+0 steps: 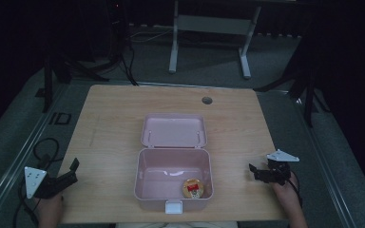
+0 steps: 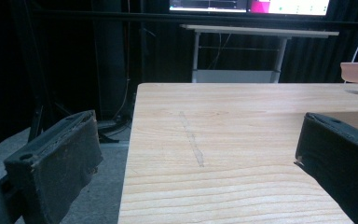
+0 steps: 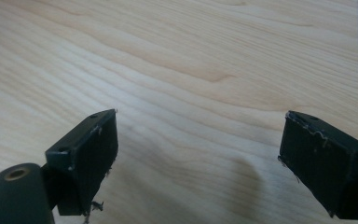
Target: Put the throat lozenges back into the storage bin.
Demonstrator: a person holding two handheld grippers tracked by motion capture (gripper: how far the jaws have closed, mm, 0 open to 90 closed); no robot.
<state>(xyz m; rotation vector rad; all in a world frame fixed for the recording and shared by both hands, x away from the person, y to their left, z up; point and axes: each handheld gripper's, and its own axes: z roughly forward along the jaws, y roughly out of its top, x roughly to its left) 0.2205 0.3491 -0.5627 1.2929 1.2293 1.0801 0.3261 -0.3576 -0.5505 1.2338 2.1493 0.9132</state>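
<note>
Your left gripper (image 1: 69, 172) and right gripper (image 1: 256, 172) both rest at the table (image 1: 114, 114) edges, jaws spread wide and empty, well apart from the pink box (image 1: 173, 183). The box stands open; a small round tin (image 1: 193, 188), label unclear in the dim light, lies in its front right corner. Risk: reaching for the tin may catch the box wall and shift it, since nothing braces it.

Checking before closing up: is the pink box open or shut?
Open. The box has its lid laid back flat behind it, and a round tin shows inside.
</note>
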